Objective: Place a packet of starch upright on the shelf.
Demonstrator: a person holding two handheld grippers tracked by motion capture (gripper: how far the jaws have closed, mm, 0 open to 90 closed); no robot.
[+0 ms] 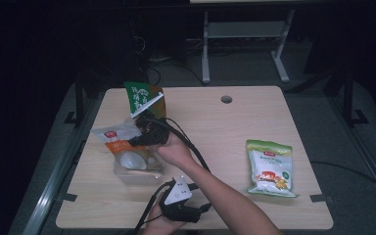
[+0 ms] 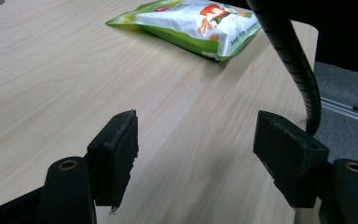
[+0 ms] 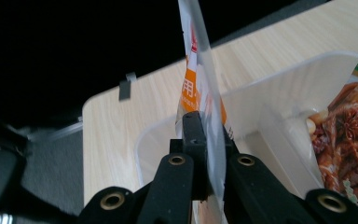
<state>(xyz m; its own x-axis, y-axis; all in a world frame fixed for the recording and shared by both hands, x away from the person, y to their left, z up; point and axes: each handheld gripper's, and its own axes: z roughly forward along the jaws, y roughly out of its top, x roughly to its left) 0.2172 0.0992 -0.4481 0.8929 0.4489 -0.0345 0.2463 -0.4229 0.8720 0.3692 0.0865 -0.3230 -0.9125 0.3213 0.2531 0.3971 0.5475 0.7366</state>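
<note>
Orange-and-white packet (image 3: 196, 88), edge-on in the right gripper view, clamped between the two black jaws of the right gripper (image 3: 209, 154), which are pressed tight on its thin film; the packet rises above the jaws and stands over the near corner of a clear plastic bin (image 3: 279, 88). In the high view the same packet (image 1: 115, 136) is at the left half of the worktop (image 1: 215, 132), at the bin's (image 1: 139, 175) left end, with the right gripper (image 1: 144, 134) reaching across to it from the person's right hand (image 1: 176, 149).

Nearest the person, at the worktop's front edge, the left gripper (image 1: 178, 205) sits low in the left hand, grey three-cornered plate on top. In the left gripper view its jaws are spread wide with only bare wood grain between the pads (image 2: 114, 156); they grasp nothing. A ribbed black cable (image 2: 293, 56) curves down at the right of that view.

Inside the bin, a packet printed with brown braised food (image 3: 349, 130) lies beside the gripped one. Behind the bin stands a green packet (image 1: 139, 97), upright. Well apart, on the right half of the worktop, lies a green-and-white pouch (image 1: 270, 167), flat and untouched. Farther back, a round cable hole (image 1: 226, 99) near the rear edge.
</note>
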